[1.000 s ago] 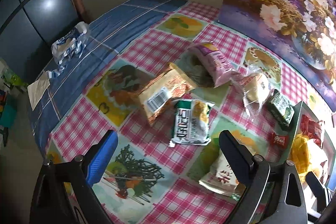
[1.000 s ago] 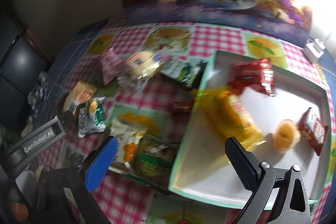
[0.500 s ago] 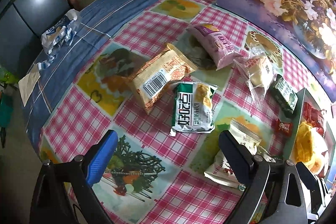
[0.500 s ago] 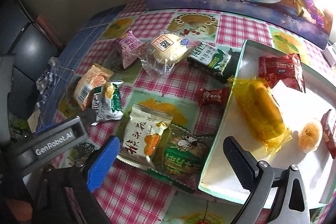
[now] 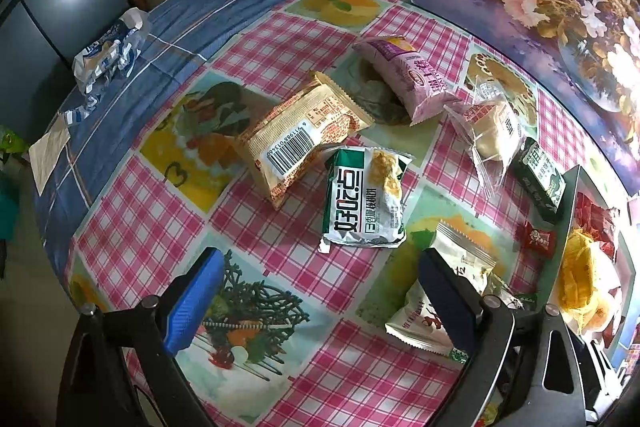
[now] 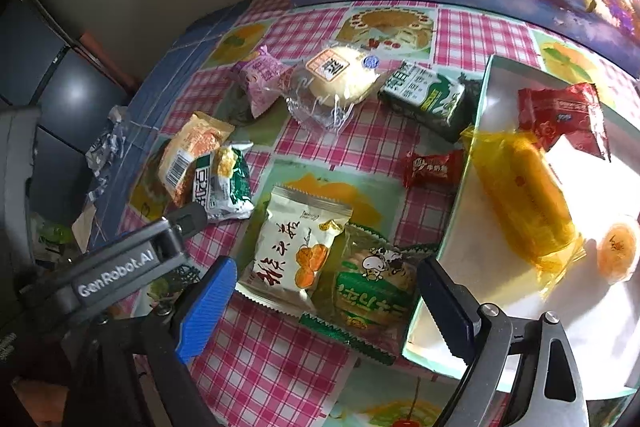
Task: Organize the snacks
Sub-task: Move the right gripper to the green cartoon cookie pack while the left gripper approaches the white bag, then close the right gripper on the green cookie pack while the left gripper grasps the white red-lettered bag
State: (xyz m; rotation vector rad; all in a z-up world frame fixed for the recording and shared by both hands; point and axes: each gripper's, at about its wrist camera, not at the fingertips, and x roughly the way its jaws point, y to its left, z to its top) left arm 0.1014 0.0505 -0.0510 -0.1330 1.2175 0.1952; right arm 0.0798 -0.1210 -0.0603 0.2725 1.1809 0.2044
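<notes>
Two packets, the cream packet (image 6: 298,251) and green packet (image 6: 372,291), lie on the counter (image 6: 272,359) beside the tray (image 6: 452,227); right tongs (image 6: 324,303), closing yet empty, should straddle one only, while left tongs (image 5: 316,299) wait apart.

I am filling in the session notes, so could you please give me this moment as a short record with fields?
surface: table with a checked cloth
tray: pale tray at the right
in tray: yellow packet, red packet, orange jelly cup
outside tray: cream packet, green packet, small red sweet, bun, dark green box, pink packet
right gripper: jaws closing, over the cream and green packets, not pressing them
left gripper: jaws open, empty
</notes>
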